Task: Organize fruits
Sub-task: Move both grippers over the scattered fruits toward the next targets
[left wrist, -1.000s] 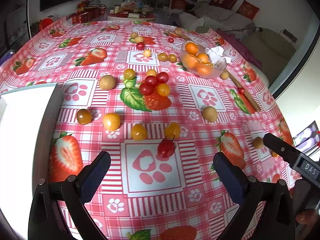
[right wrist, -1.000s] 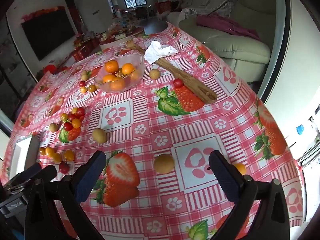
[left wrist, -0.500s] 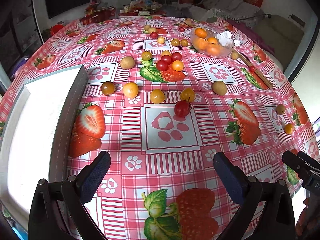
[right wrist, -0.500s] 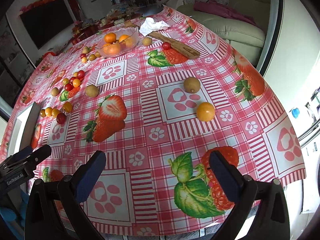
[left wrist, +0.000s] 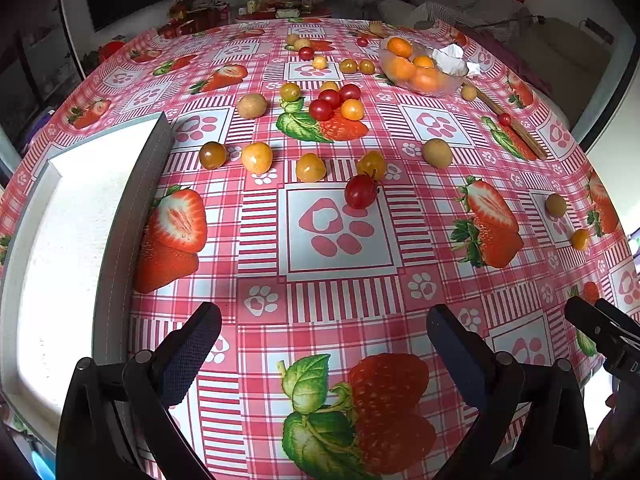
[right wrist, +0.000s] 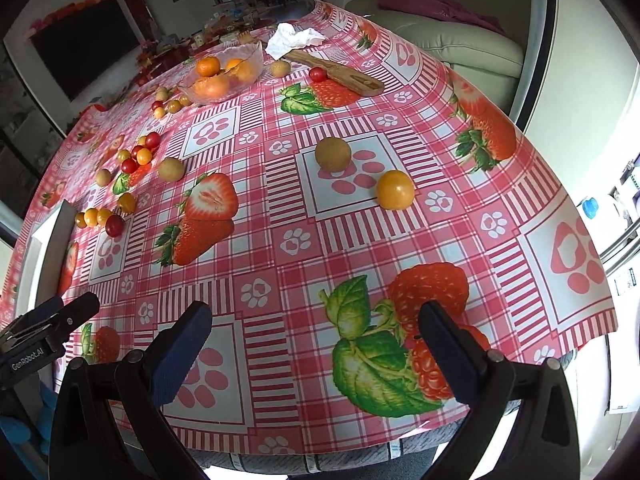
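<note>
Several small fruits lie scattered on a red strawberry-print tablecloth (left wrist: 340,300). A red cherry tomato (left wrist: 361,191) sits mid-table with yellow tomatoes (left wrist: 310,167) beside it. A brown round fruit (right wrist: 333,154) and a yellow tomato (right wrist: 395,195) lie near the right edge. A glass bowl (left wrist: 420,70) holds oranges at the back. A white tray (left wrist: 68,240) sits at the left. My left gripper (left wrist: 324,344) is open and empty above the near table. My right gripper (right wrist: 316,340) is open and empty over the table's front edge.
A wooden board (right wrist: 340,74) and a crumpled white tissue (right wrist: 292,38) lie by the bowl. A cluster of red and orange tomatoes (left wrist: 336,106) sits on a printed strawberry. A sofa (right wrist: 460,32) stands beyond the table's right edge.
Both grippers have pulled back toward the near edge of the table, so the fruits appear farther away. Both stay open and empty.
</note>
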{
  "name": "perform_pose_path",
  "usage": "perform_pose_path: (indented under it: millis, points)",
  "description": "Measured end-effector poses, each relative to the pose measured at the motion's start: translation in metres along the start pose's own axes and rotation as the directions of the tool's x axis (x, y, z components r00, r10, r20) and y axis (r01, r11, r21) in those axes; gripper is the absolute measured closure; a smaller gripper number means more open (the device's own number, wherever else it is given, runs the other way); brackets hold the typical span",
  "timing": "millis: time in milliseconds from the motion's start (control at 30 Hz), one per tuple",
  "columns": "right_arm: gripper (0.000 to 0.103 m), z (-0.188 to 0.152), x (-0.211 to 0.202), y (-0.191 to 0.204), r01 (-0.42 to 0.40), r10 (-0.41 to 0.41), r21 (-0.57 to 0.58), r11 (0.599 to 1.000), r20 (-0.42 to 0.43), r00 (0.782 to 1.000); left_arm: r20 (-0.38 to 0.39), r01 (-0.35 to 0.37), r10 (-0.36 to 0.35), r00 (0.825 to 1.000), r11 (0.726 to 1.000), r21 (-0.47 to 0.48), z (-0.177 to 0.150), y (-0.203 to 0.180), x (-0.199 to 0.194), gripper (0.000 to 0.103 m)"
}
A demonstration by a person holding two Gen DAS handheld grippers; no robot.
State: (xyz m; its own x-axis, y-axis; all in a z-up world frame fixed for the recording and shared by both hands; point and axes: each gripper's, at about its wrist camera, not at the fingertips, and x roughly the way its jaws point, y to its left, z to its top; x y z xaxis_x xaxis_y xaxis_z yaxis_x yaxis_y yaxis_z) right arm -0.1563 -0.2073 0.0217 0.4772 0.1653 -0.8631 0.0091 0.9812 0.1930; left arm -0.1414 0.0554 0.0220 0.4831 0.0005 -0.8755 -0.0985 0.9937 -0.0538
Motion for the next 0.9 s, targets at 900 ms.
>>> perform_pose_path:
  millis: [900]
  points:
    - [0.0,-0.001,0.002,-0.008,0.006,-0.006,0.014,1.0,-0.008,1.0,-0.003,-0.011,0.011,1.0,1.0,0.008,0.002,0.0,0.003,0.0]
